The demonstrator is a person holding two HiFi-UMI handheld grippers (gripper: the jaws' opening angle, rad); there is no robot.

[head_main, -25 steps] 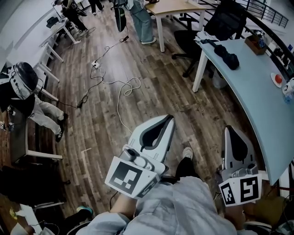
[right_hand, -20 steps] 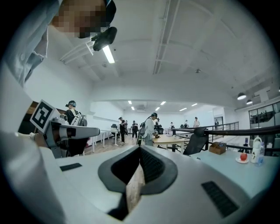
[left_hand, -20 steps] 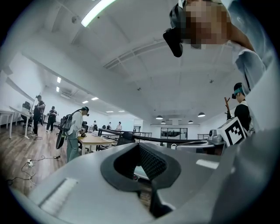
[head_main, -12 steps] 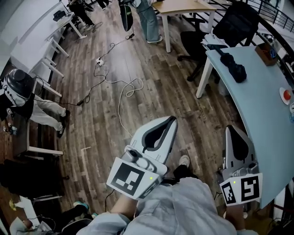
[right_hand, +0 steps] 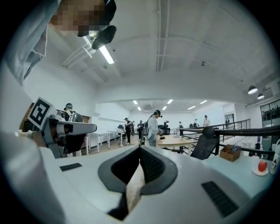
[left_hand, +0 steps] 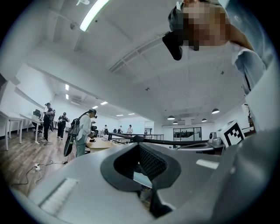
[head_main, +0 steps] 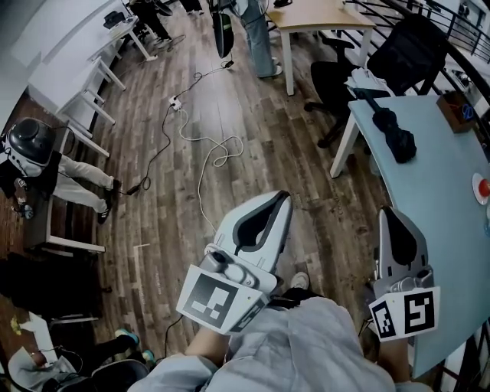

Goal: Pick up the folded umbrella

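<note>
The folded umbrella (head_main: 394, 134) is black and lies on the near end of a pale blue curved table (head_main: 436, 199) at the right of the head view. My left gripper (head_main: 279, 200) is held level above the wooden floor, well left of the table, with its jaws shut and empty. My right gripper (head_main: 390, 214) hovers by the table's near edge, short of the umbrella, jaws together with nothing in them. The left gripper (left_hand: 139, 144) and the right gripper (right_hand: 141, 148) show their tips meeting in their own views. Neither gripper view shows the umbrella.
White cables (head_main: 214, 149) trail over the floor ahead. A black office chair (head_main: 406, 50) and a wooden desk (head_main: 321, 11) stand beyond the table. On the table are a wooden box (head_main: 458, 111) and a red item on a plate (head_main: 482, 187). A seated person (head_main: 31, 142) is at left.
Both grippers have travelled forward across the floor, still shut. The table and umbrella now sit lower and nearer in the head view.
</note>
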